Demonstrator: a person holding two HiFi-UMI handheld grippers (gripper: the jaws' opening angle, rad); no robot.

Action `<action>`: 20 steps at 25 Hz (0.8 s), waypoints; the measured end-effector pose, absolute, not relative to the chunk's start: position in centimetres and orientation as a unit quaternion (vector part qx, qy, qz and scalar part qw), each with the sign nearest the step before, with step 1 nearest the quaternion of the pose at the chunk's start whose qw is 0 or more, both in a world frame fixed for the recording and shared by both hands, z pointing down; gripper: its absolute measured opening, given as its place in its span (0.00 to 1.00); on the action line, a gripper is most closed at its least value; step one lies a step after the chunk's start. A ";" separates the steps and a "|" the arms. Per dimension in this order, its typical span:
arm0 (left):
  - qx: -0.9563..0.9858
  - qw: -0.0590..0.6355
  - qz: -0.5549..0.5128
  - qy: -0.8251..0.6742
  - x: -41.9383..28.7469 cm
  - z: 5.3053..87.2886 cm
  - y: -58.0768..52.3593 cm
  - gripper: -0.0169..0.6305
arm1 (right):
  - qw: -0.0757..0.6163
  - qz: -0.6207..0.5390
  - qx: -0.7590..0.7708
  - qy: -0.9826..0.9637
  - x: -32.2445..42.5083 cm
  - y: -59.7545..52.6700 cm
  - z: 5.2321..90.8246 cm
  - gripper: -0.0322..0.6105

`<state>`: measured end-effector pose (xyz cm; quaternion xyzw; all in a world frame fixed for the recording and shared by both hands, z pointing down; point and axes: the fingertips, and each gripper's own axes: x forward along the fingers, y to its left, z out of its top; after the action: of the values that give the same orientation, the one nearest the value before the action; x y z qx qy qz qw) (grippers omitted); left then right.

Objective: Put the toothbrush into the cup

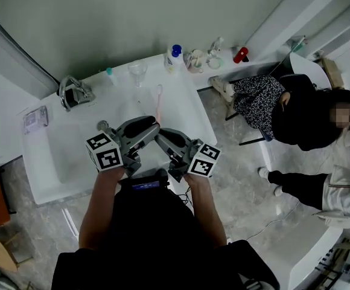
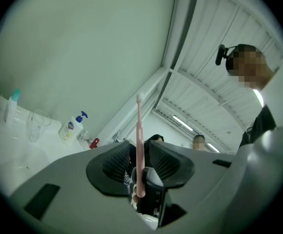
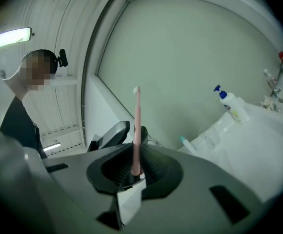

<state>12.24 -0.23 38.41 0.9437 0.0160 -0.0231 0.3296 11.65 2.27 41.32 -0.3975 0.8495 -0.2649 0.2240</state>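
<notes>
Right gripper [image 3: 133, 168] clamps the pink toothbrush [image 3: 137, 130] at its handle end, head upward, well short of the cup [image 1: 137, 71]. Left gripper [image 2: 140, 161], jaws spread about the handle, grips nothing, probably so one hand alone steers insertion.

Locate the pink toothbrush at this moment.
Head view, centre: the toothbrush sticks out over the white counter, its handle clamped in the right gripper, with the open left gripper close beside it and the clear cup farther back, slightly left.
</notes>
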 end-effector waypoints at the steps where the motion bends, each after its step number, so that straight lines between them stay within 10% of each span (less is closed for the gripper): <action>1: 0.945 0.327 -0.021 0.017 12.5 38.4 -0.1 0.21 | 0.223 -0.263 -0.398 0.850 11.8 2.4 41.3 0.13; 20: 0.970 0.241 0.041 0.007 14.9 38.4 2.3 0.11 | 0.219 -0.237 -0.396 0.860 14.7 4.9 41.3 0.14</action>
<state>14.92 2.33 38.44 0.9696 0.0072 0.0410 0.2410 14.71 4.85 41.26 -0.3960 0.8595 -0.2372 0.2194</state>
